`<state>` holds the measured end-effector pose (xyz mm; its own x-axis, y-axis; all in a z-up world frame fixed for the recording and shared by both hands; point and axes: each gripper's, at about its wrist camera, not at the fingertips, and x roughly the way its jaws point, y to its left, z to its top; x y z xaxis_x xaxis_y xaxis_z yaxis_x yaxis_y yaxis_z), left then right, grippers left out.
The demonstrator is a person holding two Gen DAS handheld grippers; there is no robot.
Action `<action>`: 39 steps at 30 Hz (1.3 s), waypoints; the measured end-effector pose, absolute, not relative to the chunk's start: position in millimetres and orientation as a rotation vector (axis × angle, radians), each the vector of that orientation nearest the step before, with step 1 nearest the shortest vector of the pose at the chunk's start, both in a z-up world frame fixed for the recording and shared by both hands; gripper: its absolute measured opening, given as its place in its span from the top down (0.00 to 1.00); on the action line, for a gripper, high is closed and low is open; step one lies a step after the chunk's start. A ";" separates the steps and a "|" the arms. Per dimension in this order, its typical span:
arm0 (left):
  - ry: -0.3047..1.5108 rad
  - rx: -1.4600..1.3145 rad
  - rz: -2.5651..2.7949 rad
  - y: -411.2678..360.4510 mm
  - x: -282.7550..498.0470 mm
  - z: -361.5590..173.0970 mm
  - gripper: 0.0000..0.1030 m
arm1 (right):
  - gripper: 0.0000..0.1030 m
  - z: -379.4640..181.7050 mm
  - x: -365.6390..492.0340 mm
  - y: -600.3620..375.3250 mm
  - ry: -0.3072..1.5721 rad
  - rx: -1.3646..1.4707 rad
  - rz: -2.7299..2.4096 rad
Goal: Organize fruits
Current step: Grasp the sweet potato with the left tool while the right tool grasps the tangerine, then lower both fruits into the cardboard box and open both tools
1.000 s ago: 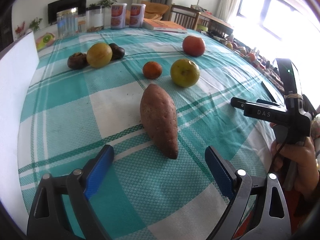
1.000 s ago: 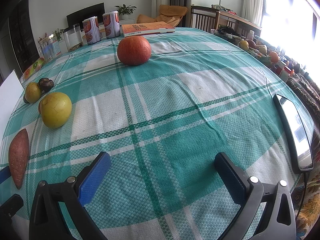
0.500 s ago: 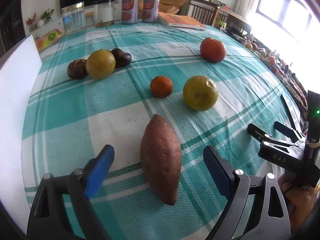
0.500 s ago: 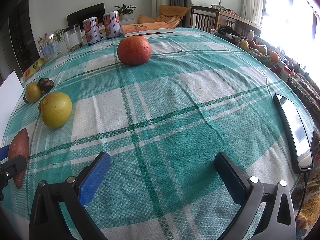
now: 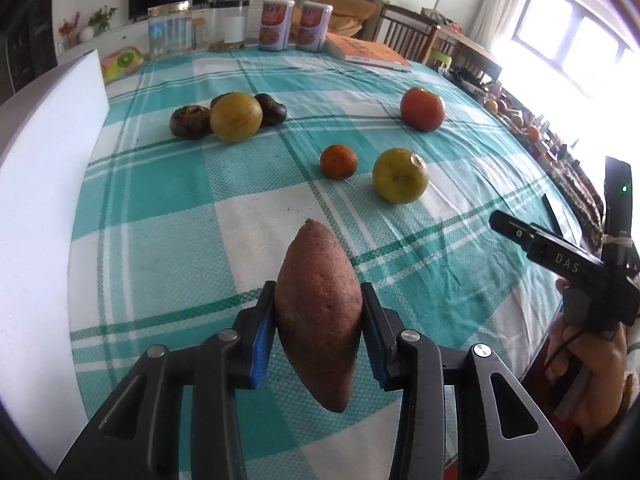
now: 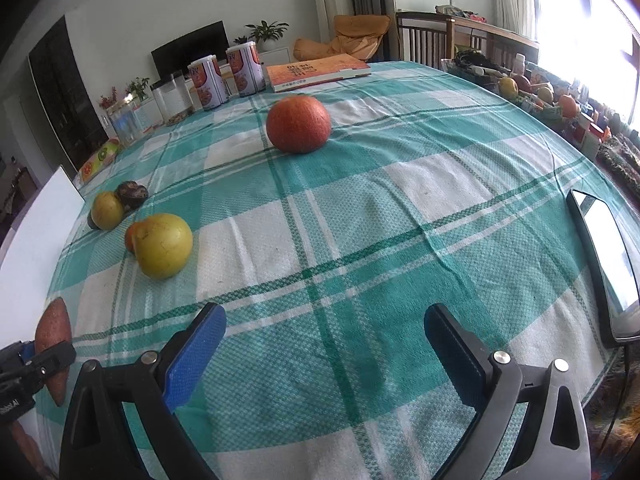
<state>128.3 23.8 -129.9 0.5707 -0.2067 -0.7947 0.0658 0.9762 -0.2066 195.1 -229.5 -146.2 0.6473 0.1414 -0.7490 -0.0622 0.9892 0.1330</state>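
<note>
One item so far is in your grip: your left claw [image 5: 319, 330] is pinching the sweet potato [image 5: 319, 320] across its middle, held just above the bench [image 5: 160, 200] near its front edge, while your right claw [image 6: 325, 350] hangs spread and empty over bare cloth. Everything else looks unsorted and scattered on the checked cloth, so I judge the task barely begun. By count you have one sweet potato, two yellow-green round fruits [image 5: 236, 117] [image 5: 400, 176], one small orange [image 5: 338, 162], one large red-orange fruit [image 5: 422, 109], and at least two, perhaps three, dark brown fruits [image 5: 190, 121] huddled against the far yellow one.
</note>
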 end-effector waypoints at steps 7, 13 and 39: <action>0.930 -0.244 -0.207 35.9 103.0 -104.7 0.61 | 0.36 -97.5 273.1 -92.2 1.059 -0.193 0.602; 0.879 -0.307 -0.192 65.5 78.6 -78.3 0.61 | 0.50 -158.5 307.5 -27.2 1.313 -0.519 0.577; 0.929 -0.401 0.468 271.3 -5.3 -93.8 0.59 | 0.70 -98.0 85.5 178.5 1.129 -0.330 1.184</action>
